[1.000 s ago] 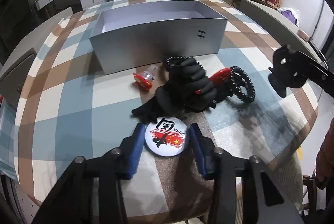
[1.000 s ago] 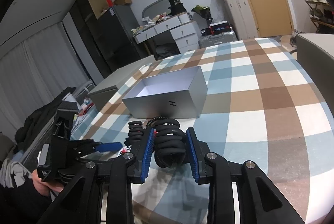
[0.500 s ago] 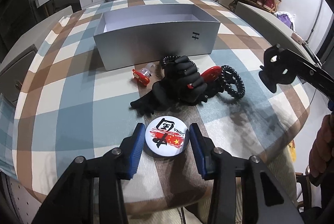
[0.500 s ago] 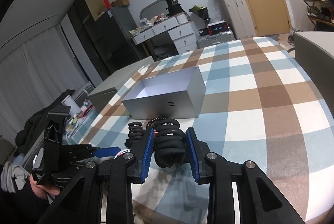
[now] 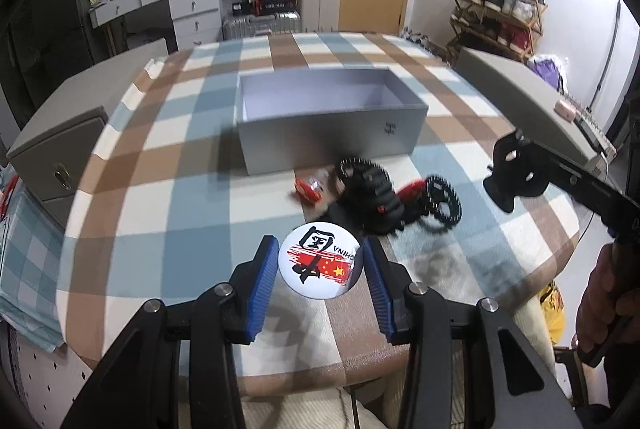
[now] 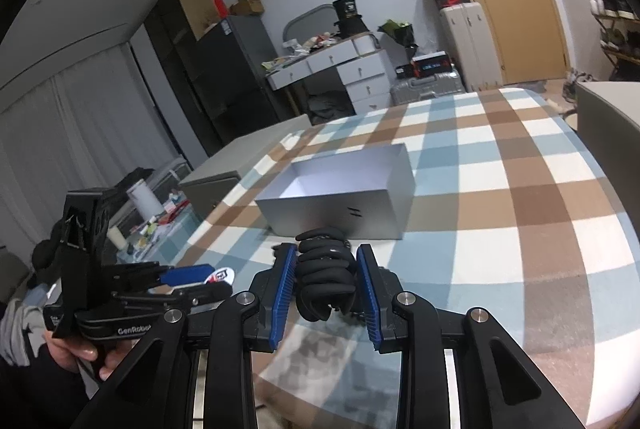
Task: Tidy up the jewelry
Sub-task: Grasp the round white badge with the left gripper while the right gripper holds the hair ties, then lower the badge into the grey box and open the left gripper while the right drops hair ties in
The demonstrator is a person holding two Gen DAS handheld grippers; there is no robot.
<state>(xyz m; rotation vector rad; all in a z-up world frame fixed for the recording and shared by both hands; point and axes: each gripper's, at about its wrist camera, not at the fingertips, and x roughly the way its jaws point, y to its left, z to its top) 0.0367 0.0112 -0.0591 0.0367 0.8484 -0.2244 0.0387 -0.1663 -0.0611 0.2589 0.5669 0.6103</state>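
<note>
My left gripper [image 5: 320, 263] is shut on a round white badge [image 5: 320, 260] with a red flag print and holds it above the table's near edge. My right gripper [image 6: 326, 279] is shut on a black hand-shaped jewelry stand [image 6: 325, 281] and holds it up in front of the open grey box [image 6: 340, 197]. In the left wrist view the box [image 5: 332, 145] lies beyond the black hand stand [image 5: 372, 197], a black bead bracelet [image 5: 442, 205] and a small red piece [image 5: 308, 189]. The stand hides what lies below it in the right wrist view.
The round table has a blue, brown and white check cloth [image 5: 168, 189]. Grey cabinets [image 5: 60, 145] stand left and right of it. A white drawer unit [image 6: 352, 73], suitcases and a shoe rack [image 5: 500, 9] stand behind.
The left gripper has lifted the badge off the table and drawn back. The right gripper has raised the black hand stand a little, and the box now looks farther off.
</note>
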